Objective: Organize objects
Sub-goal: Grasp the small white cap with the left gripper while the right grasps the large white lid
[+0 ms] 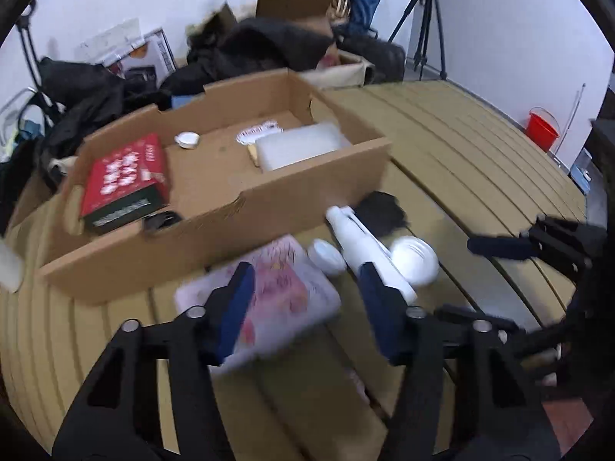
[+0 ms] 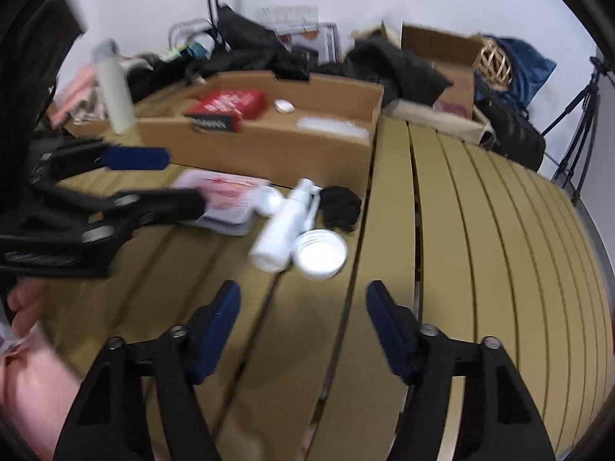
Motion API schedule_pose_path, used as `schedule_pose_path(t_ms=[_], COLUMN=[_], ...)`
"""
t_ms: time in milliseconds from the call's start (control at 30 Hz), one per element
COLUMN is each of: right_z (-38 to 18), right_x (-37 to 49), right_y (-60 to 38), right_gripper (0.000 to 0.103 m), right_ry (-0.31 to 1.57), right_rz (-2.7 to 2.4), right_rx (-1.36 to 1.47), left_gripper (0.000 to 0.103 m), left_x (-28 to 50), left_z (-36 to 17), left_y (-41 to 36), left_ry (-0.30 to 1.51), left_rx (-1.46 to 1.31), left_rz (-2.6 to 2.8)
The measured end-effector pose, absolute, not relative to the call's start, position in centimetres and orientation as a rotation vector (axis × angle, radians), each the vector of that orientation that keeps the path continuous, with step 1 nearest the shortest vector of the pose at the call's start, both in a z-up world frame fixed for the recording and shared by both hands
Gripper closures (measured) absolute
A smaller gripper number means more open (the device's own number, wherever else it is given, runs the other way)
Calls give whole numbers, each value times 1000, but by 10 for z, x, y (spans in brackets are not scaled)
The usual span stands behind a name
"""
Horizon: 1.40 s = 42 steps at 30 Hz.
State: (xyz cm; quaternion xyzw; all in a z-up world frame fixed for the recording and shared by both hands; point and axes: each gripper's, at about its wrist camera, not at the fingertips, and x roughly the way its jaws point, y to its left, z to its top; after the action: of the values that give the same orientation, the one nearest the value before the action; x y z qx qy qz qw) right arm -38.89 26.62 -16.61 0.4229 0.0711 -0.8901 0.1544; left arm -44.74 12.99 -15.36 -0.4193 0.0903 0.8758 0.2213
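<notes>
A shallow cardboard box (image 1: 215, 238) (image 2: 269, 153) stands on the slatted table and holds a red book (image 1: 123, 176) (image 2: 226, 105), a small white lid (image 1: 187, 139), and a clear plastic case (image 1: 300, 146). In front of it lie a pink-printed packet (image 1: 284, 296) (image 2: 223, 199), a white bottle (image 1: 361, 246) (image 2: 284, 226), a small white jar (image 1: 326, 257), a white round lid (image 1: 415, 261) (image 2: 319, 253) and a black cloth (image 1: 384, 211) (image 2: 342, 203). My left gripper (image 1: 307, 303) is open, its fingers over the packet and bottle. My right gripper (image 2: 303, 326) is open and empty, short of the lid.
Dark clothes, boxes and bags pile up behind the table (image 1: 461, 146). A tripod (image 1: 423, 27) and a red bucket (image 1: 542, 126) stand at the right. A white bottle (image 2: 115, 88) stands at the left by the box. The right gripper's fingers (image 1: 499, 247) show in the left wrist view.
</notes>
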Motion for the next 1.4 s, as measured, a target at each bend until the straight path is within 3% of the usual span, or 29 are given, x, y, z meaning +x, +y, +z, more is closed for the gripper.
schedule_pose_path(t_ms=[100,133,167,333,367,533,633,667,700,933,1067,1133,1200,1233,1267,1300,1400], right_z=[-177,-180,-183,-192,-191,-191,-188,-186,-184,-179,-176,-175,-176,-177,-178,-177,-178], right_x=[-403,-405,-407,-412,-411,-413,-410,-409,-408,-410,-414,-416,-420,-422,-424,-425,-430], right_y=[267,268,269,277,279,277,278,280,284,305,313,313,310,309,307,305,301], right_gripper=[41,42,42,57,59,64,66,76,99,99,98,91,67,60,44,33,33], right_ry=[171,159,139,67,61,78,84,75,54,-27,-85,-91,-73,-77,-88,-101,-82], right_rz=[-2543,-2538,-2530,-2490,-2495,-2508,-2523,-2527,-2538,-2581,-2592,-2586,-2584,-2576,-2565,-2554,-2553], right_rx=[1189,1178,1179,1205,1198,1198,1201,1197,1188,1173,1158,1153,1159,1155,1151,1138,1138], left_gripper=[60,73,76,88,95,99,99,99,99,97,97,98,98,99,101,102,103], left_x=[-462,-464,-465,-458,-457,-462,-465,-466,-467,-496,-503,-504,-503,-503,-502,-500,-495], left_z=[-170,-175,-179,-181,-180,-179,-176,-175,-173,-184,-183,-183,-181,-181,-181,-182,-187], left_y=[138,141,143,146,146,142,129,126,124,156,155,153,156,159,160,162,163], left_ry=[269,294,322,322,322,260,131,101,75,102,110,92,123,144,153,163,176], left_rx=[-1185,-1197,-1198,-1142,-1146,-1170,-1196,-1202,-1207,-1314,-1319,-1324,-1328,-1325,-1324,-1318,-1313], left_rz=[2373,2372,2383,2451,2461,2457,2421,2413,2405,2364,2368,2358,2362,2364,2361,2361,2348])
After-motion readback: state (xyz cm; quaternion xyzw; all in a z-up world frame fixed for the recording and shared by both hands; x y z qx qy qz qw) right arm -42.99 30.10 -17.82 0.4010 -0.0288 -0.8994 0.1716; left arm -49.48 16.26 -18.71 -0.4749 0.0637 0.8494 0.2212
